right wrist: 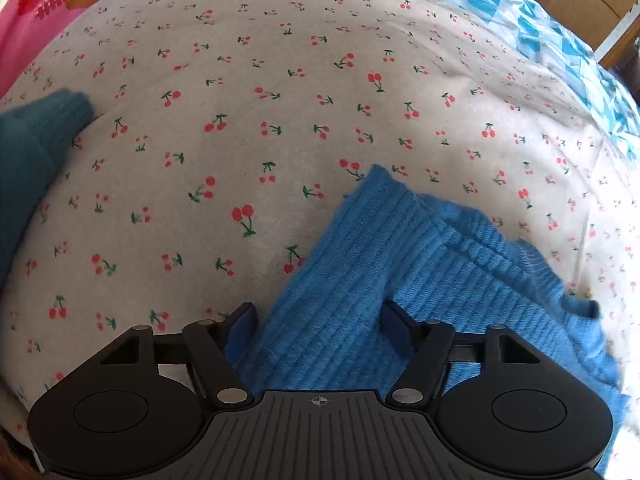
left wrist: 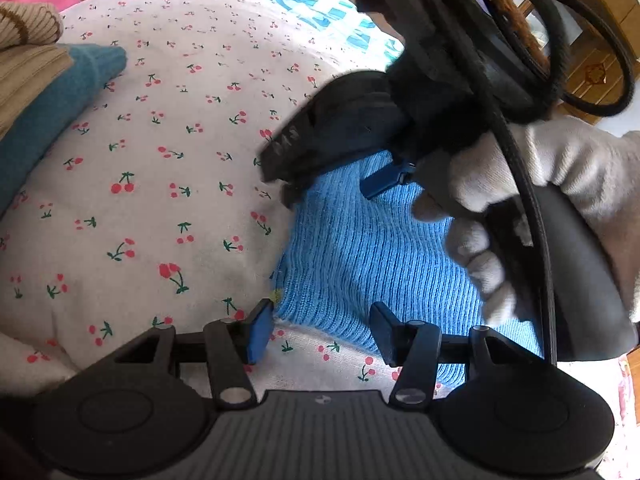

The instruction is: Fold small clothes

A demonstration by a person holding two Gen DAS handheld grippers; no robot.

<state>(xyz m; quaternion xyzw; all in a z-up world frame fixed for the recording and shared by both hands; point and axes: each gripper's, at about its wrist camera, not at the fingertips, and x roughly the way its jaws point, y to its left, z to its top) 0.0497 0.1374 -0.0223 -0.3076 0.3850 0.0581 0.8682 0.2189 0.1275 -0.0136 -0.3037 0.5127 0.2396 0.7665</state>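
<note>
Cherry-print bedding (right wrist: 280, 120) carries the blue ribbed knit (right wrist: 344, 280), its length running away toward the right from the right gripper (right wrist: 318, 320), whose parted jaws straddle its near end without clamping, while the left gripper (left wrist: 320, 330) hovers half-spread at the opposite hem.

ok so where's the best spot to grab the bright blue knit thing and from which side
Take the blue ribbed knit by its pointed far corner, coming from above over the cherry-print sheet. That corner lies flat in a single layer, away from the bunched folds on its right.
</note>
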